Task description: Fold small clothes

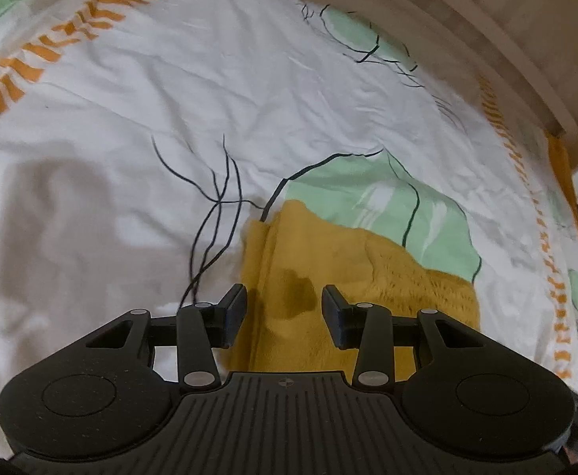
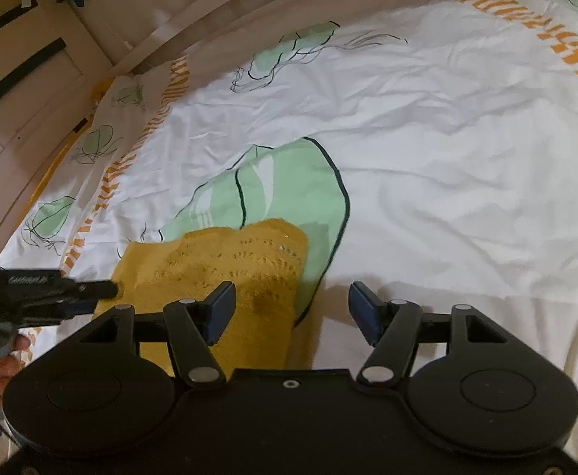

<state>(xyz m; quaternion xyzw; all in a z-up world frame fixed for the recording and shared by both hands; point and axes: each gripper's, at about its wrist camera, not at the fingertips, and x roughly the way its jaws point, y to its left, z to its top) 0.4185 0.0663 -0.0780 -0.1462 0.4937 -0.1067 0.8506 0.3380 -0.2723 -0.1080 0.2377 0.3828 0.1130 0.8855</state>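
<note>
On the bed: both tools hovered over the yellow knit garment (image 1: 328, 261).
Left tool (image 1: 284, 308): released, holding nothing, over the garment's left edge.
Right tool (image 2: 292, 308): released, straddling its right edge.
Garment: partly folded on the printed duvet (image 2: 427, 150).
Risk: tool could pinch duvet with the knit, dragging the fold.

- Mustard-yellow knitted garment (image 1: 352, 277) lies on the white printed bedsheet (image 1: 130, 150).
- Black left gripper (image 1: 284, 308) hovers over it, jaws apart.
</note>
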